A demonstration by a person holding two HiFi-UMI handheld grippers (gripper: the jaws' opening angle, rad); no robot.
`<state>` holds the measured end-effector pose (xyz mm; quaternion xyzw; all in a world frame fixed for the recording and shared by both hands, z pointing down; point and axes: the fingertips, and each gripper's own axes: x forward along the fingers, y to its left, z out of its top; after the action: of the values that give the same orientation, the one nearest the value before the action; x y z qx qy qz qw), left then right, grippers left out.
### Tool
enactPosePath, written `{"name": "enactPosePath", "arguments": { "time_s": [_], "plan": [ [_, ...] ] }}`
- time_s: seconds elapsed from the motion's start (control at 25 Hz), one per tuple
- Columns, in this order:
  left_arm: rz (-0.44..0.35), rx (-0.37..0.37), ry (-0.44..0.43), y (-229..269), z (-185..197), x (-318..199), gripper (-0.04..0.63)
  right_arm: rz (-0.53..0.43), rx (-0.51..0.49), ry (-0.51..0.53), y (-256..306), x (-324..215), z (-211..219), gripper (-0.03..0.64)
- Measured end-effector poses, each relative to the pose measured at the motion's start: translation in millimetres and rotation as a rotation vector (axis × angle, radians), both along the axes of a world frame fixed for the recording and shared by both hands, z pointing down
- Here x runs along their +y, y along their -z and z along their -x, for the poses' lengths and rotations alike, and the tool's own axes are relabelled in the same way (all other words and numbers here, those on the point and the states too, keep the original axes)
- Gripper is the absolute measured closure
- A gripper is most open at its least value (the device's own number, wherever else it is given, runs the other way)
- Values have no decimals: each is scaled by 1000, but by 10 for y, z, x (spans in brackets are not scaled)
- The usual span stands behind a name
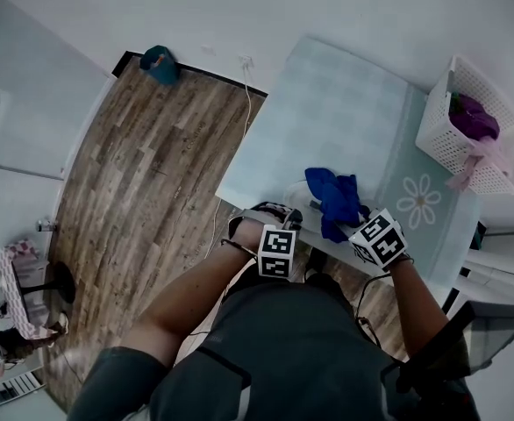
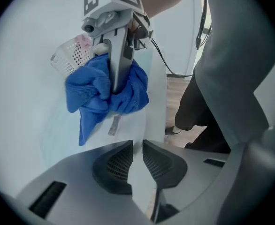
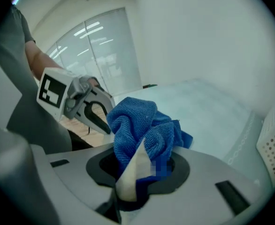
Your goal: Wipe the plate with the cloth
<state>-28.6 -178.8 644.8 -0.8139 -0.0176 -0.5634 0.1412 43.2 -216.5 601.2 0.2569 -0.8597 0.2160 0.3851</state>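
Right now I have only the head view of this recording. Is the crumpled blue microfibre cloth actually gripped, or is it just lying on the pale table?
Observer: Gripped. The right gripper view shows the blue microfibre cloth bunched between the closed jaws of the right gripper.
Operator: And the left gripper?
Observer: In its own view the left gripper has its jaws nearly together, pinching a thin rim. It looks like the white plate, though I can't be certain.
Operator: Anything on the cloth I can't see?
Observer: A beige fabric label sticks out of it right at the jaws.
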Motion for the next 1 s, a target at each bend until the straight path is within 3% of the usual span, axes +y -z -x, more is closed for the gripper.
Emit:
{"name": "enactPosePath", "arguments": {
  "time_s": [0.12, 0.32, 0.64, 1.0],
  "plan": [
    [2, 3, 4, 2, -18, -11, 529, -8, -95, -2, 95, 39, 390, 480],
    [22, 8, 25, 0, 4, -14, 529, 13, -60, 25, -171, 170, 705, 482],
    [42, 16, 57, -1, 6, -22, 528, 54, -22, -89, -207, 190, 163, 480],
    [58, 13, 37, -31, 67, -91, 520, 40, 32, -105, -223, 271, -254, 480]
  ]
}}
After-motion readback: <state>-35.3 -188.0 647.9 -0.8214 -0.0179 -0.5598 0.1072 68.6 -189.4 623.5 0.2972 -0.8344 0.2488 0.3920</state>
